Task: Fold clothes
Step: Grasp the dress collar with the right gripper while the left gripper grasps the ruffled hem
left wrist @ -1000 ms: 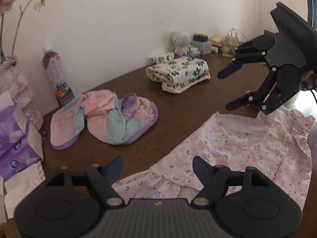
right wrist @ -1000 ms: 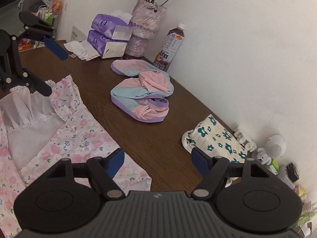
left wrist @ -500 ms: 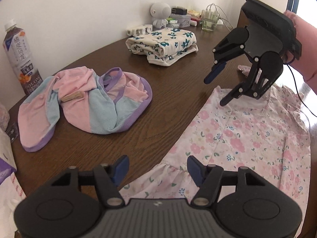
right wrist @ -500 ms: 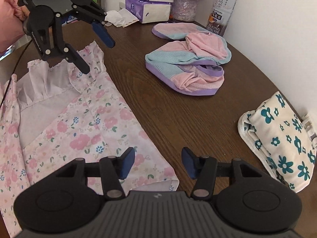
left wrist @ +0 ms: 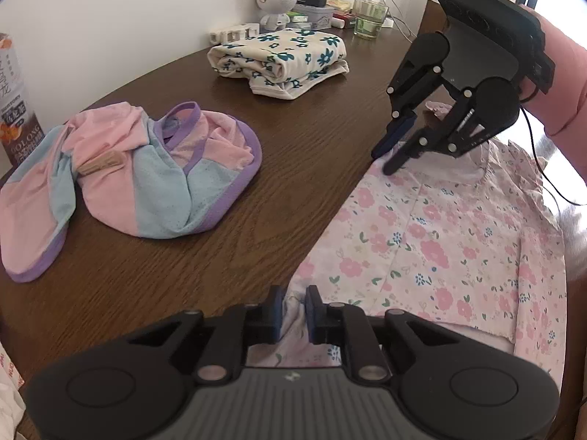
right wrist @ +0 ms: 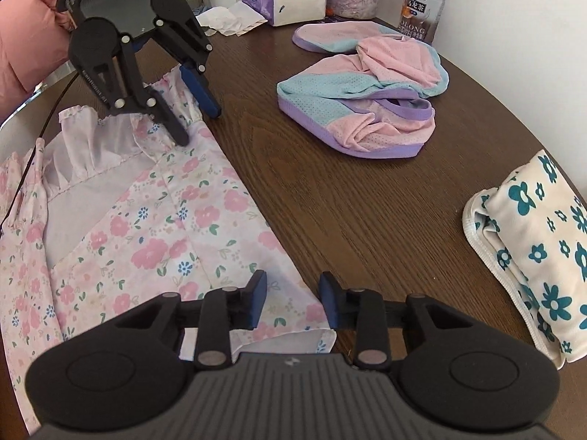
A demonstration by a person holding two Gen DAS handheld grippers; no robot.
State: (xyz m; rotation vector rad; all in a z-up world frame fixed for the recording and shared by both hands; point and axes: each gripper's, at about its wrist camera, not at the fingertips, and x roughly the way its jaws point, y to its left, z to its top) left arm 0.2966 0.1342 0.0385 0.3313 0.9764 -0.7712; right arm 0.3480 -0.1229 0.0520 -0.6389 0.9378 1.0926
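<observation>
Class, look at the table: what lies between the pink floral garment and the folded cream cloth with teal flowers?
Only bare wood of the table lies between the pink floral garment and the folded cream cloth; the right wrist view shows it best.

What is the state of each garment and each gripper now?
Dress: spread flat.
Pastel garment: crumpled.
Flowered cloth: folded.
Left gripper: jaws closing, hem of the Dress pinched between them.
Right gripper: jaws closing, edge of the Dress between them, not yet pinched.

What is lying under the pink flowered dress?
The pink flowered dress lies flat on the brown wooden table; nothing else shows at its edges. Whatever its cloth covers is hidden.
</observation>
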